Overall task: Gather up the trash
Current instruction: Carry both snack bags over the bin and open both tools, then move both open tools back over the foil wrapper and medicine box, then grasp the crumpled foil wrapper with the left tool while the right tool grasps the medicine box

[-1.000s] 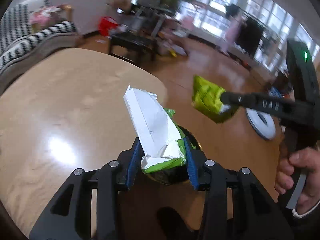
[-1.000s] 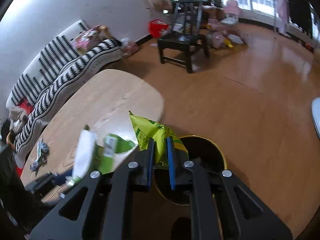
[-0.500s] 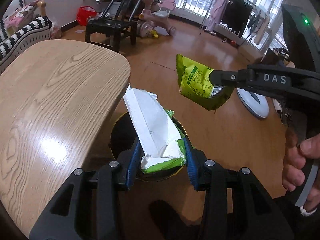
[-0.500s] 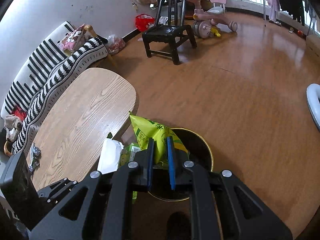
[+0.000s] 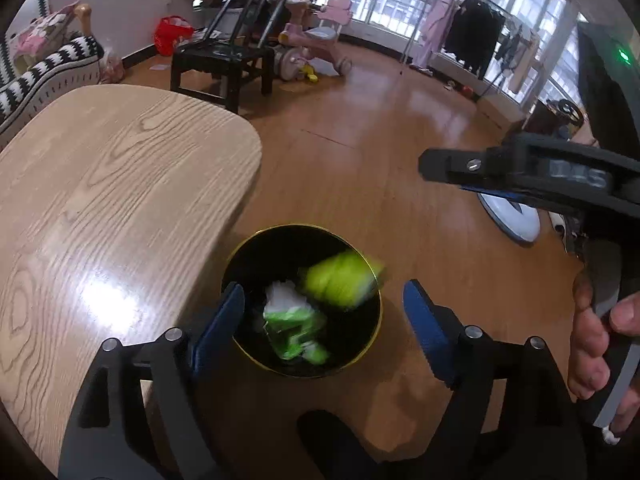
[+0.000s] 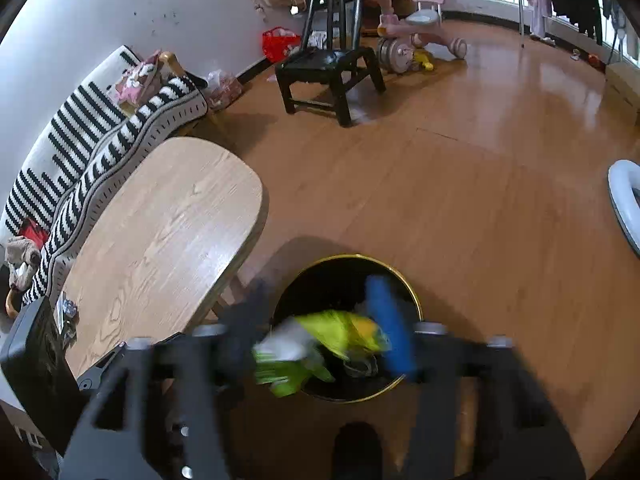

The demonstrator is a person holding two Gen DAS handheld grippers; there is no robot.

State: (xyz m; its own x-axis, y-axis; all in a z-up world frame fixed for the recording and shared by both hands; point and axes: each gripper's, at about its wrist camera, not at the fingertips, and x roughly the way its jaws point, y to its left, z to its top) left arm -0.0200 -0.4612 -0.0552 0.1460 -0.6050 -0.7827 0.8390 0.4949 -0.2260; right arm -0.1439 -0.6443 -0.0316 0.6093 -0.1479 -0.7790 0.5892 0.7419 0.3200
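Observation:
A black trash bin with a gold rim (image 5: 244, 352) (image 6: 416, 300) stands on the floor beside the wooden table. A white-and-green wrapper (image 5: 292, 328) (image 6: 284, 364) and a yellow-green snack bag (image 5: 340, 280) (image 6: 344, 334), both blurred, are in or dropping into the bin. My left gripper (image 5: 324, 320) is open and empty above the bin. My right gripper (image 6: 324, 328) is open, blurred, above the bin; it also shows in the left wrist view (image 5: 444, 176) at the right.
The wooden table (image 5: 100, 184) (image 6: 168, 232) lies left of the bin. A striped sofa (image 6: 80, 148), a black chair (image 6: 328, 72), a pink tricycle (image 6: 416, 36) and a white round device (image 5: 512, 220) stand on the wood floor.
Both grippers opened and let go of their trash. The white-and-green wrapper and the yellow-green bag dropped toward the bin.

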